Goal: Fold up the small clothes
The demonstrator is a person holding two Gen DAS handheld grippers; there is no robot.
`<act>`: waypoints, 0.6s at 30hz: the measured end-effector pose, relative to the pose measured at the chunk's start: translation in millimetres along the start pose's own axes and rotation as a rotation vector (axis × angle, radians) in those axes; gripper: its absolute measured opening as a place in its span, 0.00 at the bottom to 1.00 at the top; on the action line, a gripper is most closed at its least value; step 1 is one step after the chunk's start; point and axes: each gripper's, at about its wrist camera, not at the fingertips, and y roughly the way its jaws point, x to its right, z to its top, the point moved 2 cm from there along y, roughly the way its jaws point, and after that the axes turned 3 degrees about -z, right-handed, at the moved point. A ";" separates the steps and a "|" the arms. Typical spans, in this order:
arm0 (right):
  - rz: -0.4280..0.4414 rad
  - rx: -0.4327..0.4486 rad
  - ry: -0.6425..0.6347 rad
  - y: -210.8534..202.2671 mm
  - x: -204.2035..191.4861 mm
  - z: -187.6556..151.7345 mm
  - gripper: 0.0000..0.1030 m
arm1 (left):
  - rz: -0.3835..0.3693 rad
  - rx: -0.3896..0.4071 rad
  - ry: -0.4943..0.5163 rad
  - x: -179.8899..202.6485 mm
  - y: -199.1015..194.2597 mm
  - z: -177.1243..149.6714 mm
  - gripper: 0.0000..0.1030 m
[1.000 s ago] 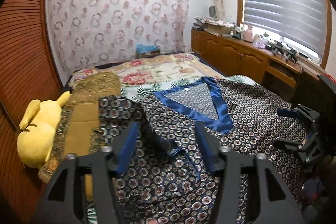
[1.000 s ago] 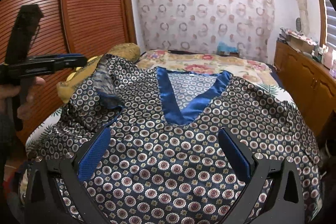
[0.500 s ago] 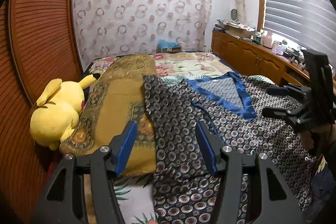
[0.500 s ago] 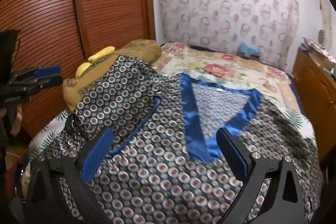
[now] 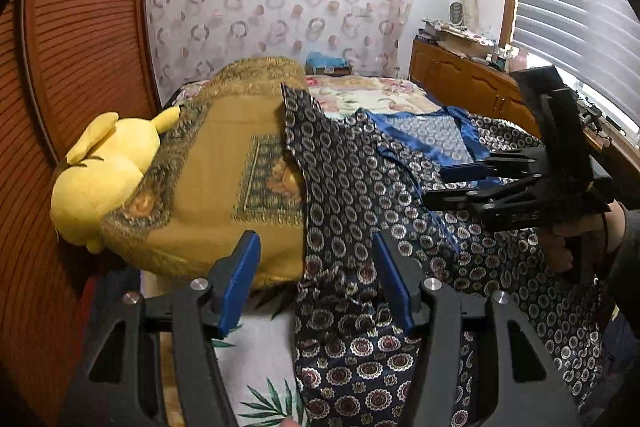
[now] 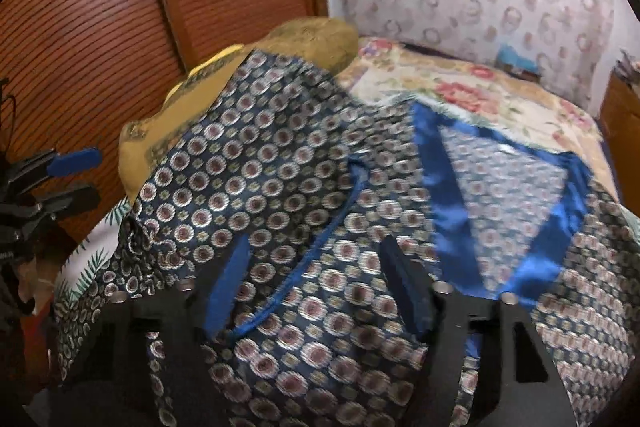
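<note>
Now right gripper [image 6: 316,283] jaws just closing, nothing pinched, above shirt [image 6: 280,187] sleeve; left gripper [image 5: 316,279] half-open, empty, for next fold.

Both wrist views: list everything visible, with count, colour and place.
patterned top: one, navy with circles, blue V-neck trim, spread on bed
gold cloth: one, ochre, beside the top, partly under its edge
plush toy: one, yellow, beside wardrobe
bedsheet: one, floral, beneath all
wardrobe: one, reddish slatted
cabinet: one, wooden, under window
left claw: open, over the top's edge
right claw: just closing, fabric between its fingers
</note>
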 end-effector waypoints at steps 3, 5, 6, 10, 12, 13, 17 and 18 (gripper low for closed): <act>-0.028 -0.043 -0.058 17.8 -11.3 0.3 0.47 | -0.003 -0.012 0.001 2.5 3.6 -4.6 0.55; -0.069 -0.072 -0.108 28.7 -17.1 -2.6 0.40 | -0.002 -0.018 0.009 5.7 5.8 -6.5 0.55; -0.082 -0.082 -0.119 32.7 -18.1 -4.6 0.39 | -0.002 -0.019 0.012 7.2 6.5 -7.4 0.55; -0.073 -0.082 -0.094 32.3 -13.1 -10.0 0.39 | -0.012 -0.031 0.017 12.3 10.9 -12.3 0.55; -0.060 -0.067 -0.066 23.0 -5.5 -12.0 0.39 | -0.015 -0.039 0.021 15.7 13.5 -14.4 0.55; -0.062 -0.056 -0.055 14.9 1.9 -12.1 0.39 | -0.018 -0.042 0.023 16.8 14.4 -14.8 0.55; -0.074 -0.009 -0.010 -20.0 27.0 -18.3 0.40 | -0.035 -0.055 0.037 29.4 20.3 -16.4 0.55; -0.087 0.003 -0.004 -29.3 33.4 -21.0 0.40 | -0.041 -0.060 0.045 34.6 22.4 -16.3 0.55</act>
